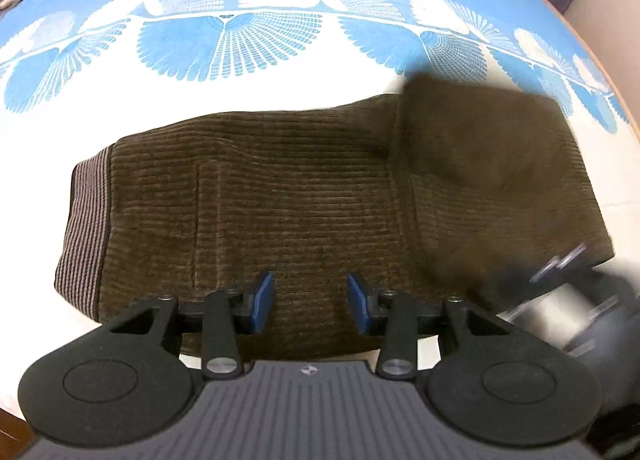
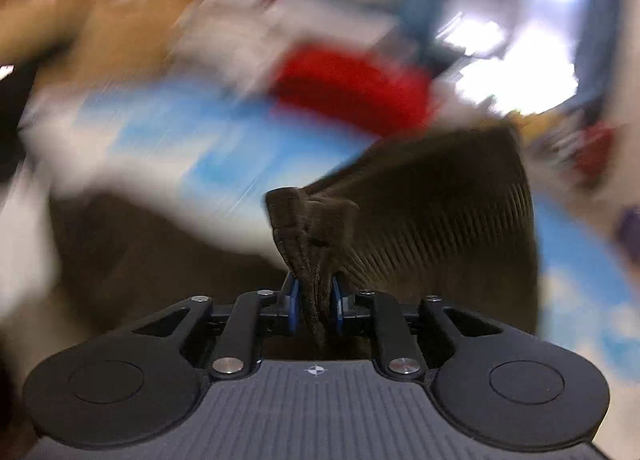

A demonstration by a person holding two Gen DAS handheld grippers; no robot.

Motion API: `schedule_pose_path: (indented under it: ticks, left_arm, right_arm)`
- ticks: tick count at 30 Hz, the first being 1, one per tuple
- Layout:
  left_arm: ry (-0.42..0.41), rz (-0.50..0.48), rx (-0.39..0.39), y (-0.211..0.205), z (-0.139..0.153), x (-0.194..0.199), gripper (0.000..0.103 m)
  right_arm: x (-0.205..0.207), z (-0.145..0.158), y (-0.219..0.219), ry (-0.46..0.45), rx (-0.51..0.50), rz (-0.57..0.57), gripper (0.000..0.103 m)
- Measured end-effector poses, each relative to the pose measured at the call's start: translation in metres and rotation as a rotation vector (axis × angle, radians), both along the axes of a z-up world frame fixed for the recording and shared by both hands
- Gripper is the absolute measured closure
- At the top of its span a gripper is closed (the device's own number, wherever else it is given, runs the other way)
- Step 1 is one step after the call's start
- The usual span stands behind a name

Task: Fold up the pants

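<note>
The right tool (image 2: 315,302) was clamped on a bunched end of the brown ribbed corduroy pants (image 1: 280,196), lifted off the blue-and-white patterned bed (image 1: 280,72). The left tool (image 1: 310,302) hovered with jaws apart and empty over the flat part near the striped waistband (image 1: 86,220). The pants ran lengthwise across the left view, so the raised leg end, on its right, probably had to travel toward the waistband.
</note>
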State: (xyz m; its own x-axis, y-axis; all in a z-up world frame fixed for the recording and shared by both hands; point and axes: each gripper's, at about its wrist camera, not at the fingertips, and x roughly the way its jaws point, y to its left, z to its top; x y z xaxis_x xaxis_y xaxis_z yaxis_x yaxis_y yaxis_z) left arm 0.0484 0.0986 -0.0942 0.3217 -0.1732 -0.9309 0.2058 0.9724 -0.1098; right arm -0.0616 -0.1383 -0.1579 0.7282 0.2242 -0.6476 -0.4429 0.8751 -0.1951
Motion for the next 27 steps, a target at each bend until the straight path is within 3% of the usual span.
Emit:
schedule_pose_path:
  ticks: [1,3,4,6,7,9,11,15,18,19,22,25,27]
  left_arm:
    - [0.005,0.001,-0.002,0.003,0.001,-0.001,0.057]
    - [0.005,0.006,-0.006,0.008,-0.001,-0.003,0.057]
    - [0.002,0.006,-0.008,0.011,0.001,-0.005,0.057]
    - [-0.003,0.006,-0.011,0.015,0.0,-0.005,0.057]
    - [-0.003,0.01,-0.011,0.017,0.001,-0.005,0.057]
    - [-0.002,0.025,-0.008,0.022,-0.001,-0.002,0.057]
    - [0.002,0.045,-0.013,0.025,-0.001,-0.002,0.057]
    - [0.01,0.061,-0.015,0.027,-0.001,-0.002,0.057]
    - [0.007,0.054,-0.003,0.024,-0.001,-0.002,0.057]
    - [0.006,0.054,0.0,0.024,-0.002,-0.002,0.057]
    - [0.003,0.07,-0.003,0.027,-0.001,0.0,0.057]
    - [-0.006,0.076,-0.013,0.03,0.003,0.0,0.057]
    - [-0.007,0.077,-0.016,0.029,0.004,-0.001,0.057]
  right_arm:
    - [-0.001,-0.022,0.011,0.085,-0.036,0.02,0.081]
    - [-0.021,-0.034,0.02,-0.013,-0.099,0.022,0.078]
    - [-0.025,-0.029,0.022,-0.001,-0.098,0.018,0.078]
    - [-0.029,-0.008,0.015,0.016,0.017,0.023,0.076]
    - [-0.029,0.003,0.011,-0.003,0.052,0.029,0.07]
    - [-0.027,0.016,0.008,-0.056,0.073,0.009,0.055]
    - [-0.012,0.015,0.005,-0.033,0.102,0.004,0.05]
    - [0.009,-0.018,0.027,0.068,0.001,0.065,0.05]
    - [0.015,-0.032,0.041,0.055,-0.068,0.088,0.051]
    - [0.016,-0.033,0.043,0.051,-0.081,0.089,0.055]
    - [0.017,-0.019,0.042,0.045,-0.093,0.106,0.076]
    - [0.014,0.009,0.038,-0.007,-0.111,0.121,0.08]
    - [0.008,0.033,0.028,-0.042,-0.059,0.095,0.08]
